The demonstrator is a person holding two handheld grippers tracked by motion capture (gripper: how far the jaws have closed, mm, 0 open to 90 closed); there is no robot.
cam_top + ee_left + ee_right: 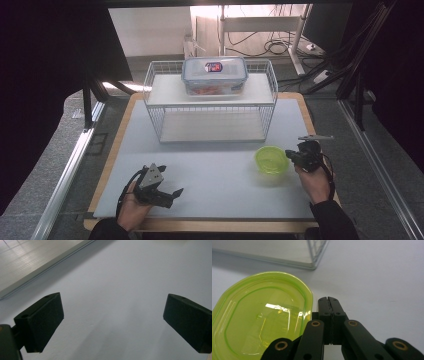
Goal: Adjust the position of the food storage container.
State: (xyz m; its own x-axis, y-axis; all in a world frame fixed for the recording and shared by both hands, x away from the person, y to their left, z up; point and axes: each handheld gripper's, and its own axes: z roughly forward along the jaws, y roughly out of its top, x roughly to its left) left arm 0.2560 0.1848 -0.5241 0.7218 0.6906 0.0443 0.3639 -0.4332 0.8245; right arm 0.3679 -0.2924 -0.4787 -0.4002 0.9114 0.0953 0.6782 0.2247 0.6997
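A translucent lime-green bowl (271, 159) stands empty on the grey table mat (215, 175), right of centre. My right gripper (290, 156) sits just to its right, low over the mat, with a hand behind it. In the right gripper view its jaws are pressed flat together with nothing between them, and the right gripper (328, 300) lies beside the bowl (262, 317) rim, apart from it. My left gripper (175, 195) rests near the front left of the mat. The left gripper (112, 310) is open, with bare mat between its pads (42, 322).
A white wire rack (150, 85) with two shelves stands at the back of the mat. A clear lidded container (214, 75) with reddish contents sits on its top shelf. The rack's corner (313, 263) lies just beyond the bowl. Dark curtains and metal rails flank the table.
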